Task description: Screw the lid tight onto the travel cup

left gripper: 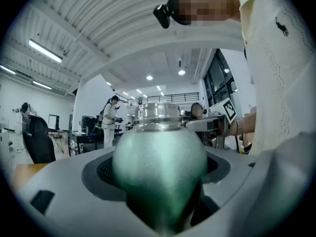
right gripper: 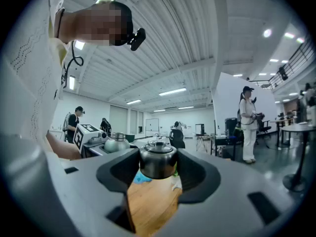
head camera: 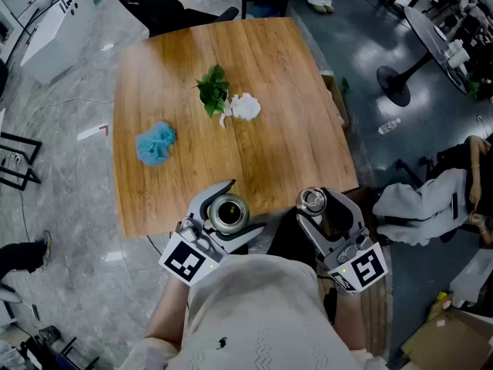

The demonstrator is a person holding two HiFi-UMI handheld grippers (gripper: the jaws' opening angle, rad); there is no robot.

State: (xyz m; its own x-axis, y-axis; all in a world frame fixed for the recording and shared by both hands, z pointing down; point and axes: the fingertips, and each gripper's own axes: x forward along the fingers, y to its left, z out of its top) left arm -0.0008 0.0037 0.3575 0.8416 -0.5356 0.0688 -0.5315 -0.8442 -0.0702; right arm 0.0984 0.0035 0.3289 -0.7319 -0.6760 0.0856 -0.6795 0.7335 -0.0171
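My left gripper is shut on the green metal travel cup, held upright at the near edge of the wooden table. In the left gripper view the cup fills the middle, its bare threaded mouth on top. My right gripper is shut on the small steel lid, a little to the right of the cup and apart from it. The right gripper view has the lid pinched between the jaws, with the cup off to the left.
A blue cloth ball, a green leafy sprig and a crumpled white piece lie on the table. Chairs and a grey floor surround it. People stand in the hall behind.
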